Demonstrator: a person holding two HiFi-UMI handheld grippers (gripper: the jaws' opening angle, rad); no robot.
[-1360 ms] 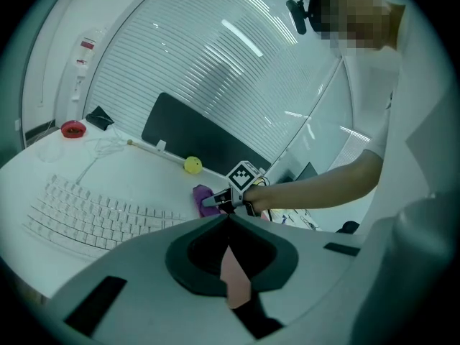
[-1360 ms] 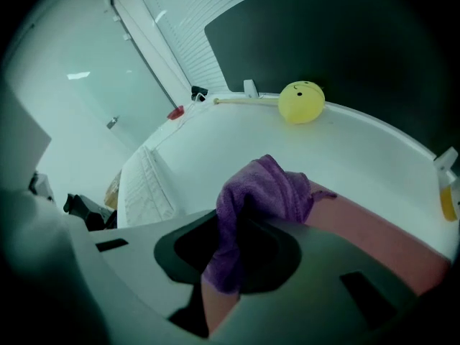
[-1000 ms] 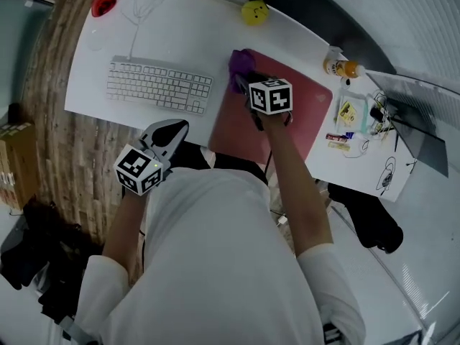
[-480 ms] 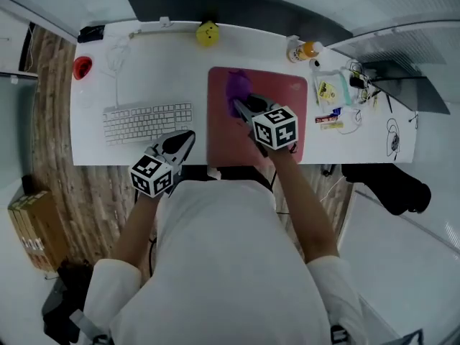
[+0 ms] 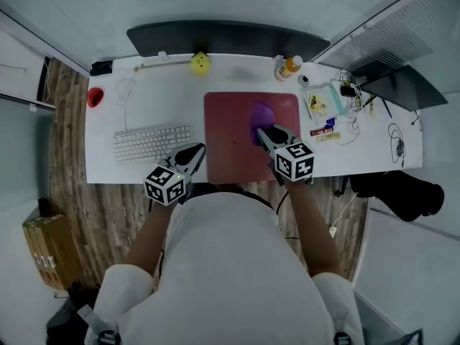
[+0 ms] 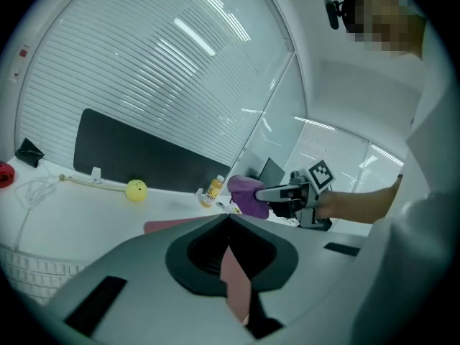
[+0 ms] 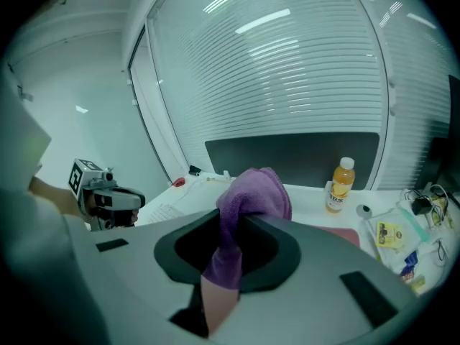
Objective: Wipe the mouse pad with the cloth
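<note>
White laminate formed the surface (image 5: 237, 74), and on it, close to its near edge, lay the dark red mouse pad (image 5: 226, 131). A white keyboard (image 5: 151, 142) sat just left of the mouse pad. The right gripper (image 5: 263, 131) reached in over the pad's right half, its jaws closed on the purple cloth (image 5: 260, 116). The cloth bunched up above the jaw tips and hung down between them. It sat over the right half of the pad, though whether it pressed on the pad could not be told. The left gripper (image 5: 197, 150) hovered by the pad's near left corner, its jaws brought together with nothing between them. Beyond the pad's far right corner stood an orange drink bottle (image 5: 290, 66). A yellow ball (image 5: 200, 63) lay beyond the pad's far left corner.
</note>
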